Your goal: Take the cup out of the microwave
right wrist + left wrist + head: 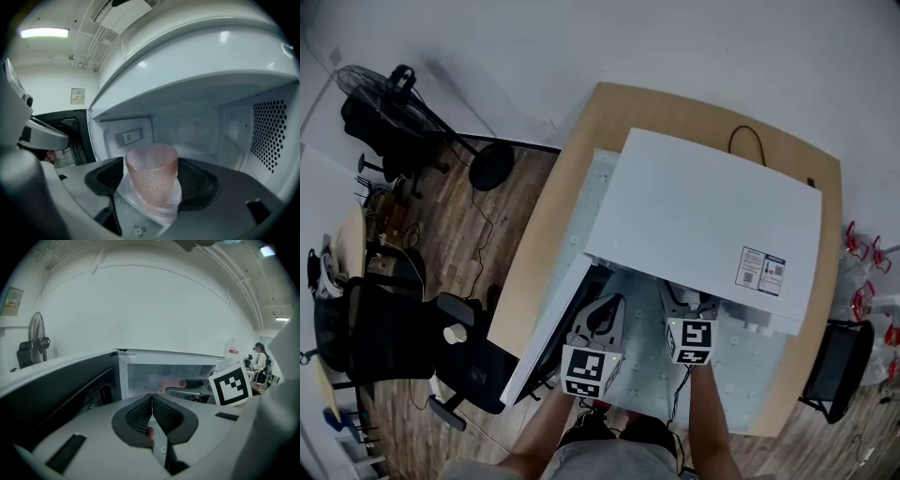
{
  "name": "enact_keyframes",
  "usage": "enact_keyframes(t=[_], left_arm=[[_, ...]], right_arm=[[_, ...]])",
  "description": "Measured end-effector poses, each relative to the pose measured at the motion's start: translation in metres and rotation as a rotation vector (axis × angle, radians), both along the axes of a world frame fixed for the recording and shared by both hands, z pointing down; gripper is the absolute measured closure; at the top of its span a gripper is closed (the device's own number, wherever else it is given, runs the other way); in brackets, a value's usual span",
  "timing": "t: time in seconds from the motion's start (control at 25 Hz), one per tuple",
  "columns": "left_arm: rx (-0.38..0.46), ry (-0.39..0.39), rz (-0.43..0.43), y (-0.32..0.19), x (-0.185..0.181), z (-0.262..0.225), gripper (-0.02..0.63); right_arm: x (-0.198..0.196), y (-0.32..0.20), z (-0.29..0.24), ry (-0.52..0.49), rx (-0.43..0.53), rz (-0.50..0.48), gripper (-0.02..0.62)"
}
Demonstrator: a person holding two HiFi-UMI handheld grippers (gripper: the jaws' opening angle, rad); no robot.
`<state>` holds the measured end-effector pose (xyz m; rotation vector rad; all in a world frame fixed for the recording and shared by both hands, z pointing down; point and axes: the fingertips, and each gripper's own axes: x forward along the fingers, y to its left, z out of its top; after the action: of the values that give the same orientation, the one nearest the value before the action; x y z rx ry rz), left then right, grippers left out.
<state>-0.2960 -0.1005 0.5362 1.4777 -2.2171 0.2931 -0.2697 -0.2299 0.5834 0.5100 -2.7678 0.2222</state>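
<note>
the microwave [703,216] sits on the light wooden table [534,253] with its door [548,328] swung wide open to the left. the pink, bumpy-sided cup [151,164] stands upright in the cavity, close to the front, on a clear glass plate [129,197]. the right tongs [153,180] reach into the opening with their jaws spread wide. the cup stands between the two dark pads, one on each side of it, and neither clearly presses on it. the left tongs [152,401] hang in front of the opening, beside the open door [70,394], with their ribbed pads pressed together and nothing between them. from the head view both tongs point in under the microwave's white top, the left tongs [605,314] just beside the right tongs [684,305].
</note>
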Motion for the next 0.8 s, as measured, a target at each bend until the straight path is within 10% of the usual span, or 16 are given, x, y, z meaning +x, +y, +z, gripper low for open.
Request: enact_keyframes(t=[0.8], left_arm=[[0.013,-0.033,-0.021,0.017,0.002,-0.013,0.582]], right_arm=[[0.011,0.003,-0.024,-0.027,0.042,0.021,0.252]])
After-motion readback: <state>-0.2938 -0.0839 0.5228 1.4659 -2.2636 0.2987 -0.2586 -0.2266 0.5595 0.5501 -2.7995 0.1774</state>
